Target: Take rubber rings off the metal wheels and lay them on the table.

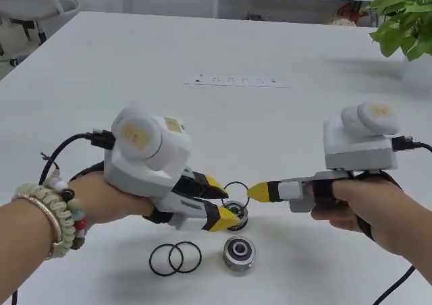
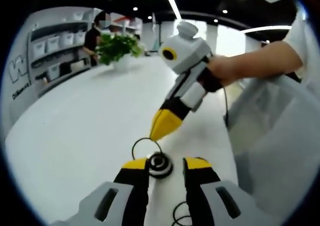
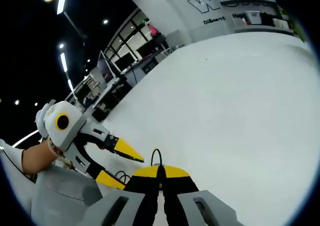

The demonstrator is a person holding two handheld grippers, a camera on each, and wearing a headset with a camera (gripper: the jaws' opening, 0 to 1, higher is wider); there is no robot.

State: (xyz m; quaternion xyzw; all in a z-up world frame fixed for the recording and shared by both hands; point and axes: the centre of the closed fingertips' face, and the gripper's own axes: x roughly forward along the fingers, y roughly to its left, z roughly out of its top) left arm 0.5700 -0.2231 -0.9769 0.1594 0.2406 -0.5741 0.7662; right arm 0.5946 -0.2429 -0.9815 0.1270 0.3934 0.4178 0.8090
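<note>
A metal wheel (image 1: 236, 214) (image 2: 159, 165) lies on the white table (image 1: 283, 129), between the yellow-tipped jaws of my left gripper (image 1: 221, 204) (image 2: 166, 170) (image 3: 121, 167), which stand apart on either side of it. My right gripper (image 1: 260, 192) (image 2: 161, 125) (image 3: 159, 172) is shut on a thin black rubber ring (image 1: 235, 186) (image 2: 146, 144) (image 3: 156, 156). The ring is lifted as a loop just above that wheel, its lower edge at the wheel. A second wheel (image 1: 238, 252) lies nearer me. Two loose rings (image 1: 175, 258) overlap on the table left of it.
A white power strip (image 1: 236, 80) lies further back at the table's middle. A green plant (image 1: 405, 15) (image 2: 117, 46) stands at the far right corner. A black cable (image 1: 64, 150) trails from the left gripper. An office chair (image 1: 34, 5) stands beyond the far left edge.
</note>
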